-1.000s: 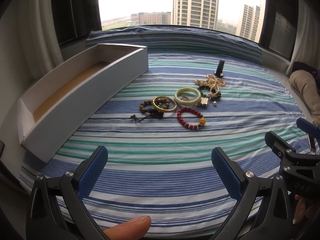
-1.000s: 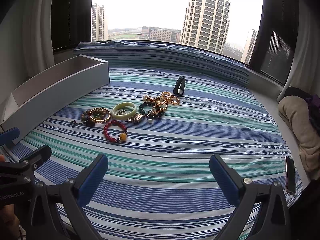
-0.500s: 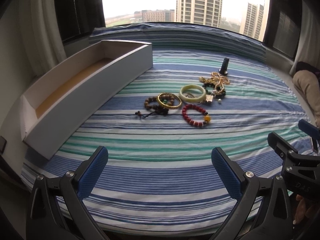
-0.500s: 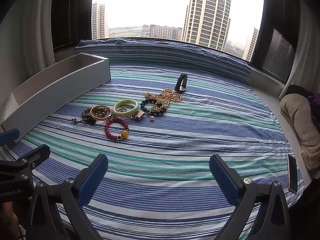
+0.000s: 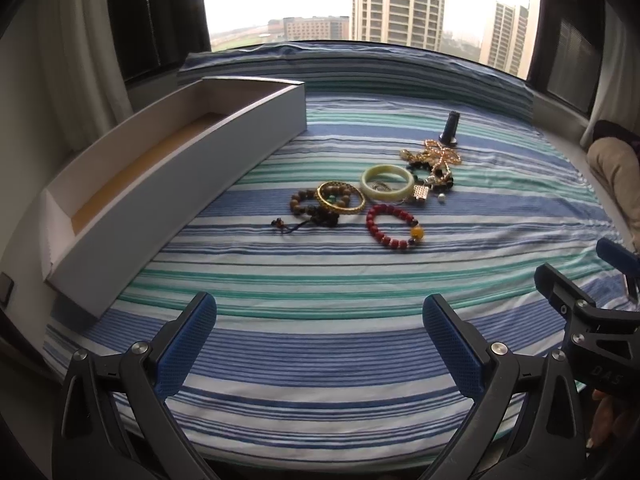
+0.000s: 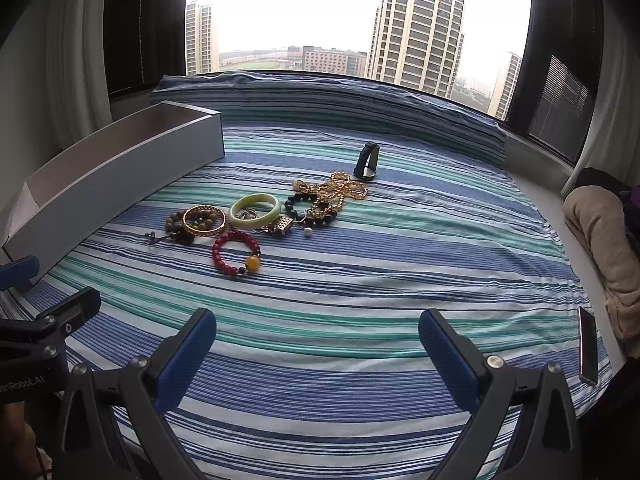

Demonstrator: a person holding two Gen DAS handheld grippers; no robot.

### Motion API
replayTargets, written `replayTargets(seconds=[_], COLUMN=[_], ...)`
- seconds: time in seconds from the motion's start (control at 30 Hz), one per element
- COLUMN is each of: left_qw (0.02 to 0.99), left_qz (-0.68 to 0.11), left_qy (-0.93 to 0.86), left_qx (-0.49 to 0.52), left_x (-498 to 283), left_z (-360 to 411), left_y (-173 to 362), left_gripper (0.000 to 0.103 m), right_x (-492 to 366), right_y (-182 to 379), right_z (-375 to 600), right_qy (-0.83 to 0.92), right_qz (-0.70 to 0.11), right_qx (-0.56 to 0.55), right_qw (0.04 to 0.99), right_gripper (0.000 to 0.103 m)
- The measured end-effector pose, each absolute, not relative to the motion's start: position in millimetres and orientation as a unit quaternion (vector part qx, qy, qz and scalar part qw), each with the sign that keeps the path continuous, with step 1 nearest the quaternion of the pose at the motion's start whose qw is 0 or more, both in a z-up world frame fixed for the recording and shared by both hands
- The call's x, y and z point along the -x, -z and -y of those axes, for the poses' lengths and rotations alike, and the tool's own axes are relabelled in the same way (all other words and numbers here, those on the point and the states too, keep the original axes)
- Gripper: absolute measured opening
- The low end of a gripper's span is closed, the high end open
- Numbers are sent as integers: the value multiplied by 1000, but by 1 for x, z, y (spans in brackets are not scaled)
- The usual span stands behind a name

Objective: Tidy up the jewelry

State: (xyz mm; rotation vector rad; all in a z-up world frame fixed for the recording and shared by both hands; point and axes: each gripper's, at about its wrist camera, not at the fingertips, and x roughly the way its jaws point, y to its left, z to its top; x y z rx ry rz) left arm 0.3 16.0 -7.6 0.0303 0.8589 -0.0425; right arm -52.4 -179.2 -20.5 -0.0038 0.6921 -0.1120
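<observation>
A cluster of jewelry lies mid-bed: a red bead bracelet (image 5: 394, 227) with one amber bead is nearest the tongs, with a gold bangle (image 5: 341, 197) overlapping a brown wooden bead bracelet (image 5: 310, 209) just behind and to its left, a pale green jade bangle (image 5: 387, 182) beside them, and a tangled gold chain (image 5: 438, 155) with dark beads farther back. Both tools hover well short of the pile: the left gripper (image 5: 319, 334) and the right gripper (image 6: 318, 338) each have their blue-padded jaws spread wide apart, holding nothing. A long white box (image 5: 168, 172) sits open along the left edge of the striped blue, green and white bedsheet (image 5: 320, 280). Behind the chain a black watch (image 6: 366, 162) stands on edge. A window (image 6: 340, 16) shows high-rise towers.
</observation>
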Motion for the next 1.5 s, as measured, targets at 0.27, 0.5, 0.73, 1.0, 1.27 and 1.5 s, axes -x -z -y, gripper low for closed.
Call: replayTargets(seconds=[0.27, 0.5, 0.73, 1.0, 1.27, 1.5], left_qw=[909, 908, 907, 903, 897, 893], left_qz=[-417, -419, -422, -430, -442, -450], left_qy=[16, 15, 12, 9, 8, 7], left_qx=[-14, -14, -12, -10, -7, -2], left_x=[-1, -1, -1, -5, -11, -16], left_z=[-19, -19, -22, -26, -30, -35], left_y=[8, 9, 10, 15, 23, 30], left_gripper=[103, 103, 103, 103, 103, 103], right_x=[52, 52, 51, 47, 39, 27], right_y=[22, 22, 24, 29, 38, 45], right_z=[178, 178, 176, 174, 174, 176], right_qy=[53, 52, 48, 46, 41, 28], right_qz=[-341, -343, -348, -354, -371, -388], right_qx=[3, 3, 3, 4, 0, -7], right_qw=[939, 938, 936, 934, 928, 921], right_gripper=[103, 103, 103, 103, 103, 103])
